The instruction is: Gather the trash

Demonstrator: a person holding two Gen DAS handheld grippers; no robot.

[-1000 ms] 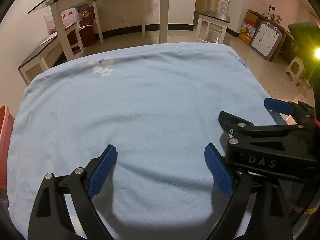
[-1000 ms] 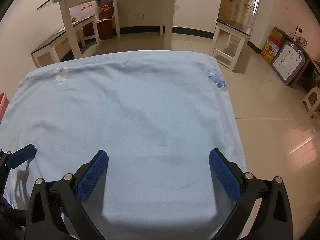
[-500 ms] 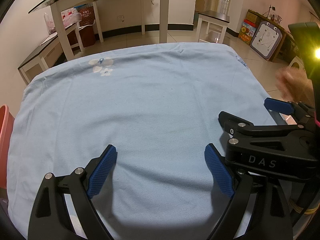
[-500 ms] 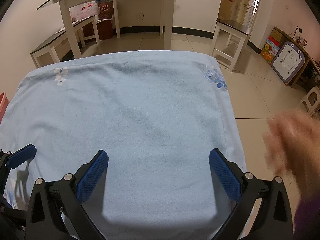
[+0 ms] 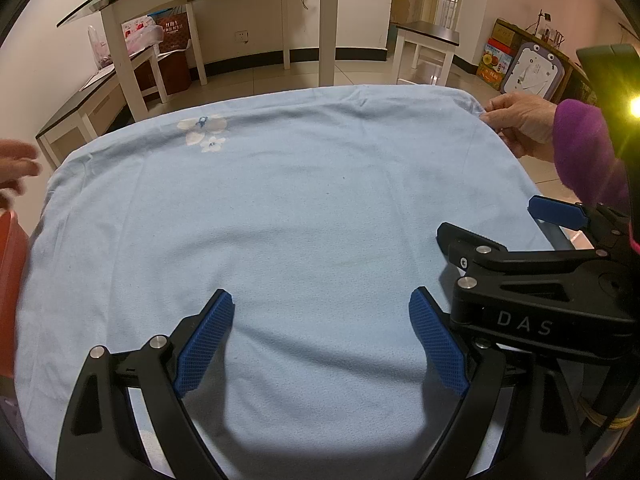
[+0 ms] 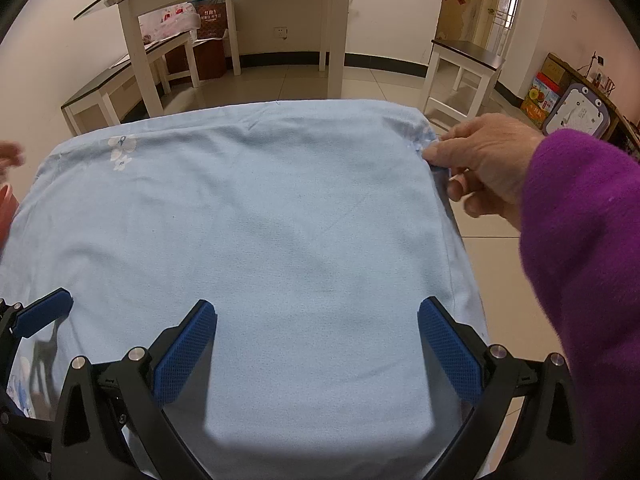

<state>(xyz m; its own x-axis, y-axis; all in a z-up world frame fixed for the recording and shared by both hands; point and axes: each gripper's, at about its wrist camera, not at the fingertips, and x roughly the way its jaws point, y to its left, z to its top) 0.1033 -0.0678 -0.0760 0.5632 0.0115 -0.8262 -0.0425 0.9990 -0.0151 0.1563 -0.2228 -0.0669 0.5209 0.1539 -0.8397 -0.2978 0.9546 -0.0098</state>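
Task not begun: no trash in view on desk or anywhere else, location cannot be told.
Left gripper [image 5: 320, 344] and right gripper [image 6: 316, 354] resting low over blue cloth [image 6: 260, 220], fingers wide, holding nothing.
Bare hand [image 6: 484, 160] in purple sleeve [image 6: 580, 260] pinching cloth corner.
Tiled floor [image 6: 288, 84], white tables [image 6: 332, 20] beyond.

— Which part of the trash container is showing?
— Only a sliver. An orange-red bin [image 5: 10, 280] is peeking in well to the left of the left gripper [image 5: 320, 316], outside its spread fingers.
— Where is it sitting?
— Just beside the left edge of the light blue cloth [image 5: 300, 220]. Its full shape is being cut off.
— And seen from the right gripper [image 6: 316, 320]?
— It is showing as a pinkish-orange strip far to the left, beyond the cloth.
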